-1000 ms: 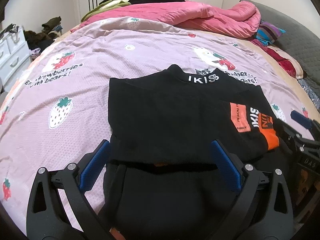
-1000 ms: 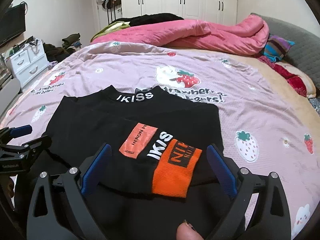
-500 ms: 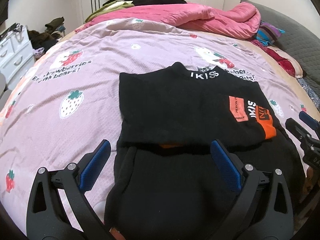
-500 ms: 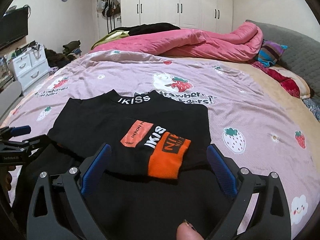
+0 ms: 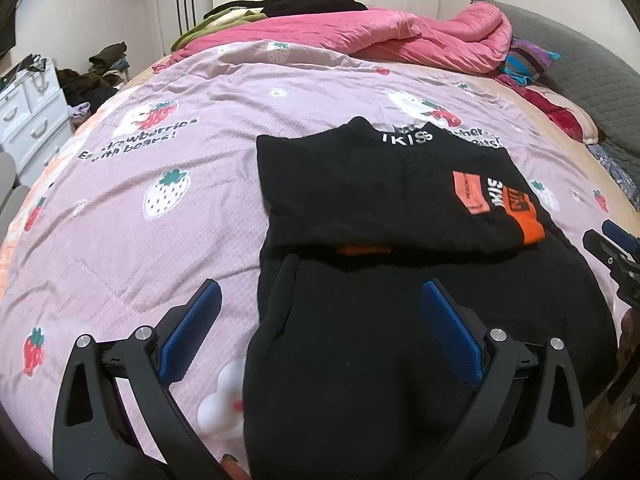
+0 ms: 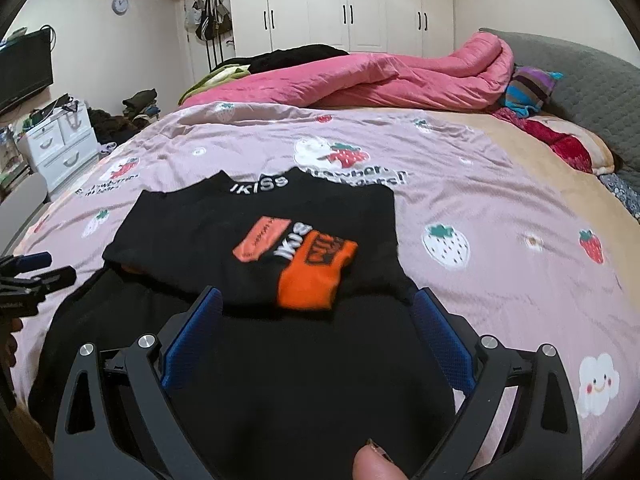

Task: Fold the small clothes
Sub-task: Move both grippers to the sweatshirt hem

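The bed (image 5: 120,208), spread with a pink strawberry-print sheet, carries the one garment in work: a black sweatshirt (image 5: 400,320) lying flat near the bed's near edge, collar pointing away toward the heaped pink quilt (image 6: 380,76) at the bed's far side. Judging by how it lies, the folding is partly done: both sides appear turned in, giving a fairly straight-sided shape, and a sleeve with an orange cuff (image 6: 316,280) rests folded across the chest on the side of the sweatshirt nearer the right gripper. The lower body still stretches unfolded toward the near edge of the bed, so the bottom-to-collar fold seems to be what is left. The left gripper (image 5: 316,316) hangs above the sweatshirt's lower left part, jaws spread wide and holding nothing. The right gripper (image 6: 316,320) hangs above the lower right part, just short of the orange cuff, jaws equally wide apart and empty. A fingertip (image 6: 376,462) shows at the bottom of the right wrist view.
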Available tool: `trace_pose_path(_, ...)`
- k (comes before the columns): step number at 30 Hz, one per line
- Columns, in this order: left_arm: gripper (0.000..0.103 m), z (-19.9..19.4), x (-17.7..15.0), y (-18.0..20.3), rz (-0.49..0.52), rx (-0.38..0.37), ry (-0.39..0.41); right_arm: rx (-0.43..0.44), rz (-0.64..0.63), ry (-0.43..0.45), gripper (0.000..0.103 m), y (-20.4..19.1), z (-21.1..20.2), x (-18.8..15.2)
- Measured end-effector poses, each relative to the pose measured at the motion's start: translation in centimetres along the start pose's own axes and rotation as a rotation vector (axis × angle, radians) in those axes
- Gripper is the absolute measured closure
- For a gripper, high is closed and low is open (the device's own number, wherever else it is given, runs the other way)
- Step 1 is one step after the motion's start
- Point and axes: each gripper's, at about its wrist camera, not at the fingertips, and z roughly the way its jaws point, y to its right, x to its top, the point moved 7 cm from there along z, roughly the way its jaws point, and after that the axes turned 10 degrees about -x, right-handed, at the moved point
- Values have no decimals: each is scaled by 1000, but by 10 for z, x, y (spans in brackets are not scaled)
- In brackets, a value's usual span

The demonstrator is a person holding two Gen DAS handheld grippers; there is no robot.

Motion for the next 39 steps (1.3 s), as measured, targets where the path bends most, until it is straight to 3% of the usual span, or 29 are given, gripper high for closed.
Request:
trace_pose_path(20,9,-21,-54,-14,-20,-40,-43,-39,-15,-15,7,44,-28,-39)
trace_pose_path(39,9,-20,-100,-15,-45,-61,-106,24,57,-89,7,63,-44,-89)
